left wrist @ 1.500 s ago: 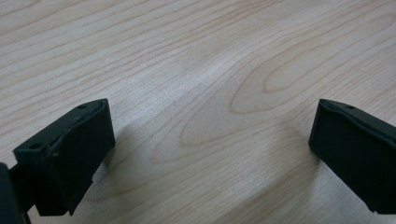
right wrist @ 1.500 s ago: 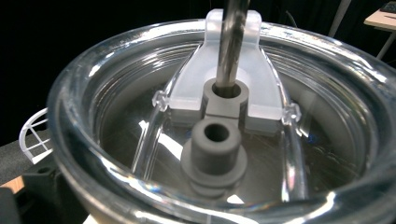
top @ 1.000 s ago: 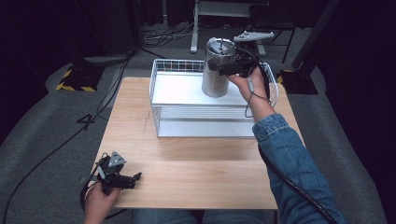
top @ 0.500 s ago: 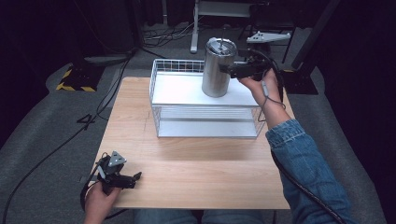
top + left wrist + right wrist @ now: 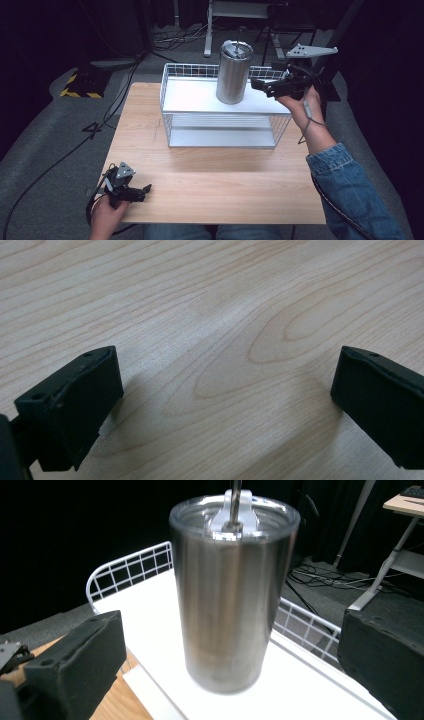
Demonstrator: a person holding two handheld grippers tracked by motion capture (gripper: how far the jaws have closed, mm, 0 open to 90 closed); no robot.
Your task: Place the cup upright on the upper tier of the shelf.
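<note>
On the rack's [image 5: 175,102] white top shelf, toward its back right, the tumbler [image 5: 233,72] stands upright, lid on, base flat on the panel. Wire rim runs just behind it; bare shelf lies to its left and front. Right gripper [image 5: 264,86] sits just right of the tumbler at mid-height, jaws spread and apart from the steel wall; in the right gripper view the tumbler [image 5: 232,590] stands between and beyond the two jaws, gaps on both sides. The shelf's right edge lies under that hand. Left gripper [image 5: 142,192] rests at the table's [image 5: 210,185] front-left corner, well apart from the rack, jaws spread over bare wood [image 5: 220,340]. Wide bare tabletop between the rack's front and the near edge.
</note>
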